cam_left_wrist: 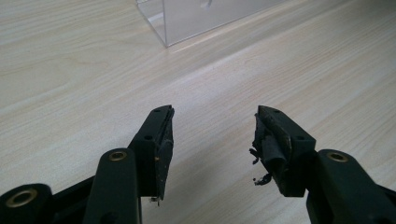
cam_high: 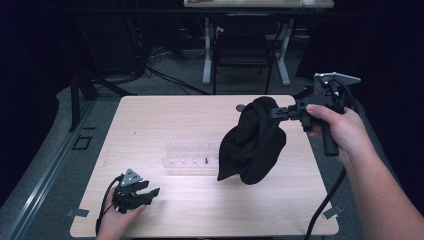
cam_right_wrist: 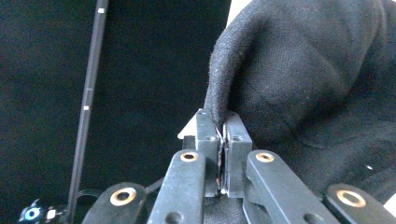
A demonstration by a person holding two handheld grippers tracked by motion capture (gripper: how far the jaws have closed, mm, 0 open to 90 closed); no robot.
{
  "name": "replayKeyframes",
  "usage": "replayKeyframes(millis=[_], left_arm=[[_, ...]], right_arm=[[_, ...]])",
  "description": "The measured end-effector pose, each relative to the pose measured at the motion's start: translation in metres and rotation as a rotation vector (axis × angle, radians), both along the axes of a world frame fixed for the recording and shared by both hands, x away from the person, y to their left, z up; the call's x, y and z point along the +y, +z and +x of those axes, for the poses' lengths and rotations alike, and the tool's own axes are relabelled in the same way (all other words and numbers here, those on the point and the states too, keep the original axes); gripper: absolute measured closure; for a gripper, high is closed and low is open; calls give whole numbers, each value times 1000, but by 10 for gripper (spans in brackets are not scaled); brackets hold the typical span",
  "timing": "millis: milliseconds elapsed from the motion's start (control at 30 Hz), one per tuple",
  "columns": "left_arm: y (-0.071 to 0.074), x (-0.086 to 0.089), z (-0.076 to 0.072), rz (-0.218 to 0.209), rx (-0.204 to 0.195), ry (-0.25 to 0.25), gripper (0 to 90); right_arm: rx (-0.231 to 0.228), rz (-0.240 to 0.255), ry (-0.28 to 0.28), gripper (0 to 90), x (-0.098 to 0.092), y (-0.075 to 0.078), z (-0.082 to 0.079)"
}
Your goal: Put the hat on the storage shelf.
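One clear rack [cam_high: 192, 159] on table [cam_high: 150, 120], right gripper [cam_high: 274, 112] clamping black cloth [cam_high: 255, 145], left gripper [cam_high: 152, 192] released.

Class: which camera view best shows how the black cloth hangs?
The high view: the whole black cloth hangs from the right gripper above the table. The right gripper view shows just its pinched edge close up. The left gripper view looks at bare tabletop.

**Black grippers, bare forearms**

Both forearms are showing bare, no sleeves. The right gripper [cam_high: 274, 112] is wearing matte black, a grey three-cornered plate [cam_high: 336, 77] sitting at its 12 o'clock and a black cable [cam_high: 327, 197] trailing off toward 6 o'clock. The left gripper [cam_high: 152, 192] is carrying the same plate. Brass-ringed pivots are dotting the black jaw links; the left pads [cam_left_wrist: 273, 149] are fraying.
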State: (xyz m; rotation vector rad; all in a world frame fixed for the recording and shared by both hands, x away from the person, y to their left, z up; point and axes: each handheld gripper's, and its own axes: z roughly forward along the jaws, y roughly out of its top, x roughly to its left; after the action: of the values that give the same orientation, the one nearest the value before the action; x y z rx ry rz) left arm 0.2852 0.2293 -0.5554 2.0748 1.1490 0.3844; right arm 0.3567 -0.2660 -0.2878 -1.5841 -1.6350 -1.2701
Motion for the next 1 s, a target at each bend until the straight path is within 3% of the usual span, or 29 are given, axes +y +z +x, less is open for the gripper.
replayKeyframes(millis=[200,333,833,1000], left_arm=[[0,0,0,-1,-1,3,477],[0,1,0,2,3,1,476],[0,0,1,8,-4,1,476],[0,1,1,2,6,-5,476]], right_arm=[[-48,36,1,878,6,0,6],[-88,28,-17,879,10,-1,9],[-173,78,-68,879,23,-9,25],[-193,55,-64,880,33,-13,31]])
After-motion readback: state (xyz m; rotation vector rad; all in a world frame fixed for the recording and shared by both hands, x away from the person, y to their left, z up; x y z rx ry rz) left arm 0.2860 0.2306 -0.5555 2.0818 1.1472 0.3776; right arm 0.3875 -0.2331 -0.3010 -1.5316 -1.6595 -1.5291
